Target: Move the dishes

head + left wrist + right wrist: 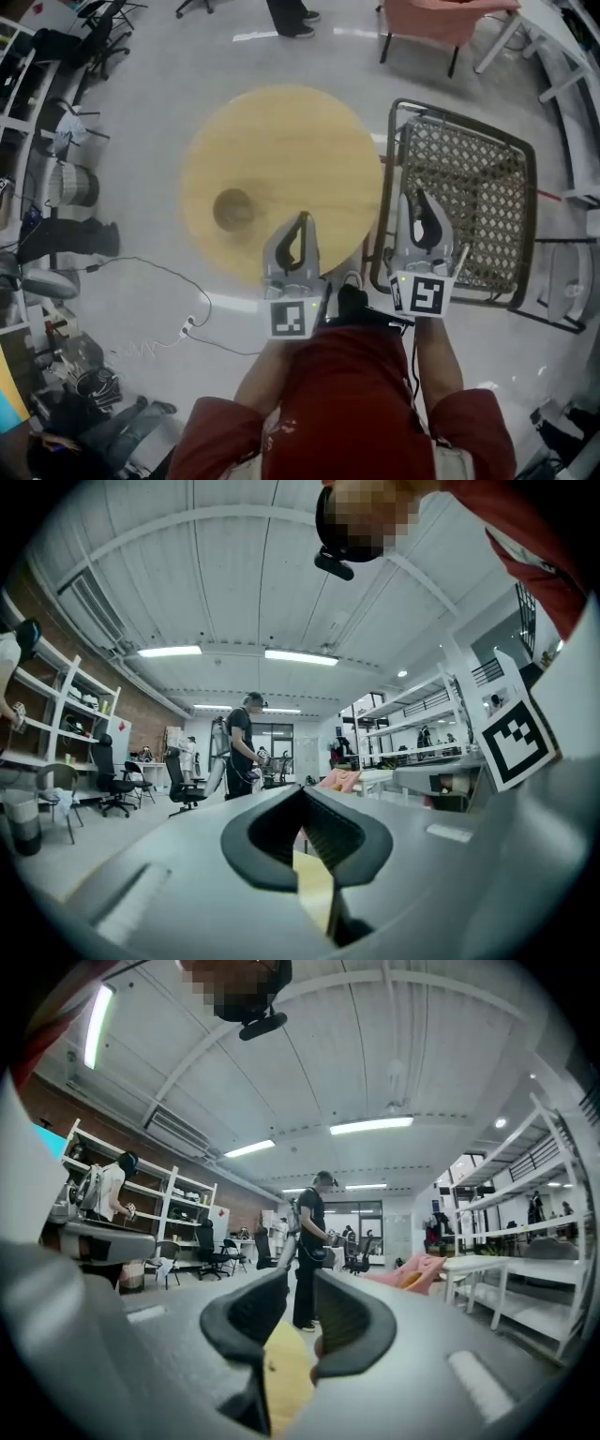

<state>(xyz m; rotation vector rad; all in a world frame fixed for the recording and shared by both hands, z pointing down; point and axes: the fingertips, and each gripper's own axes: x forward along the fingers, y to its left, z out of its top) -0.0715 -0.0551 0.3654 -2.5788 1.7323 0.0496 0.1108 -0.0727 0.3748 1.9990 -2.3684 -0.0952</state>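
A small brownish dish [232, 208] sits left of centre on the round wooden table [309, 141]. The left gripper [302, 223] hangs over the table's near edge, jaws pressed together on nothing. The right gripper [420, 199], jaws slightly apart and empty, is over a mesh-seated metal chair [478, 187] standing just beside the table; a cable [159, 272] trails over the floor nearby

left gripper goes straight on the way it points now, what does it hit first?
Looks free: the left gripper points level, seemingly above the round table; only a standing person far off, depth unclear.
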